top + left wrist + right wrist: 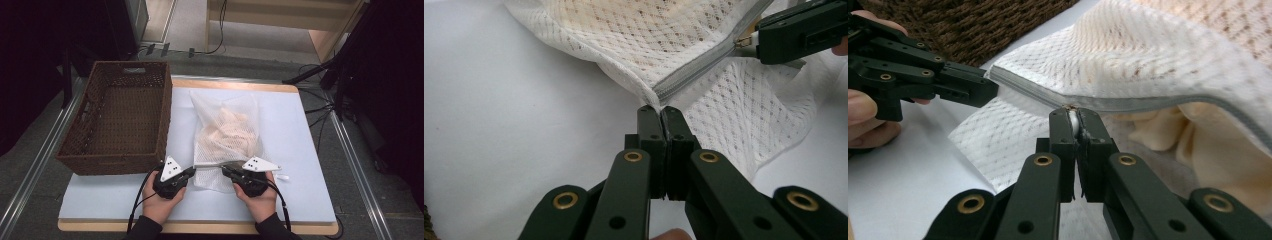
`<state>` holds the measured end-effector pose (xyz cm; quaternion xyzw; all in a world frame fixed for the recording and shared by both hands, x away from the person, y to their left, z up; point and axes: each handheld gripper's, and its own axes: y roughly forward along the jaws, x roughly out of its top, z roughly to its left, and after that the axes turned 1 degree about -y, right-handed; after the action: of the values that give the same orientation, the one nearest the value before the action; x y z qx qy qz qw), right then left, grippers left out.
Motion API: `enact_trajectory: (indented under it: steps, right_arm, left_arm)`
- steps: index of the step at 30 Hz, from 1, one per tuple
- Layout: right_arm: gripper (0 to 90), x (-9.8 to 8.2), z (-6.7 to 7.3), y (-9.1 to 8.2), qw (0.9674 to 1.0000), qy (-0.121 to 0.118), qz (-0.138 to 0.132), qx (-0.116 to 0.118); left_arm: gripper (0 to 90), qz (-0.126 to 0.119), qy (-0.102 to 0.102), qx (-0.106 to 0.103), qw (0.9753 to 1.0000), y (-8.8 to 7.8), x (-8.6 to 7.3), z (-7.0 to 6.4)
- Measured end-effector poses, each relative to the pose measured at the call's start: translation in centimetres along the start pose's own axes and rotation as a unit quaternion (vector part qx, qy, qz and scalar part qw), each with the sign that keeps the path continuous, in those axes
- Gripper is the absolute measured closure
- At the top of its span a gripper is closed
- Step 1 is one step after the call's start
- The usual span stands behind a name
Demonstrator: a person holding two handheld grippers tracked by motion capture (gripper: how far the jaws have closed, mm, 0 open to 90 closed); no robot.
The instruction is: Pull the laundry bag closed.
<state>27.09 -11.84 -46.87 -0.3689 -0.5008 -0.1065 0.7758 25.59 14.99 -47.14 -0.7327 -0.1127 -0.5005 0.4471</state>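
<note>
A white mesh laundry bag (227,135) lies on the table with a cream garment (1208,150) inside it. Its grey zipper (694,75) runs along the near edge. My left gripper (659,111) is shut on the bag's corner at the zipper's left end. The right gripper (1074,114) is shut on the small white zipper pull (1074,121), partway along the zipper, which gapes open to its right. In the high view the left gripper (192,171) and right gripper (225,170) face each other across the zipper (210,165), lifting that edge slightly.
A brown wicker basket (165,120) stands at the left of the table, close beside the bag, with nothing in it. The white table top (300,150) has bare room to the right of the bag and in front of the hands. Cables lie on the floor beyond.
</note>
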Motion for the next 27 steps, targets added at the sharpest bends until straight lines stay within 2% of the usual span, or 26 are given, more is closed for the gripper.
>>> enact_trajectory:
  steps: [20, 27]
  right_arm:
    - [87.0, -0.7, -1.5, -1.8, 0.9998, 0.008, -0.002, -0.017]
    - [87.1, -1.0, -2.5, -2.6, 0.9995, 0.014, -0.004, -0.029]
  left_arm:
    - [89.5, -0.001, -0.005, 0.0, 1.0, 0.0, 0.0, 0.1]
    - [89.5, -0.003, -0.01, 0.001, 0.9999, 0.0, 0.0, 0.2]
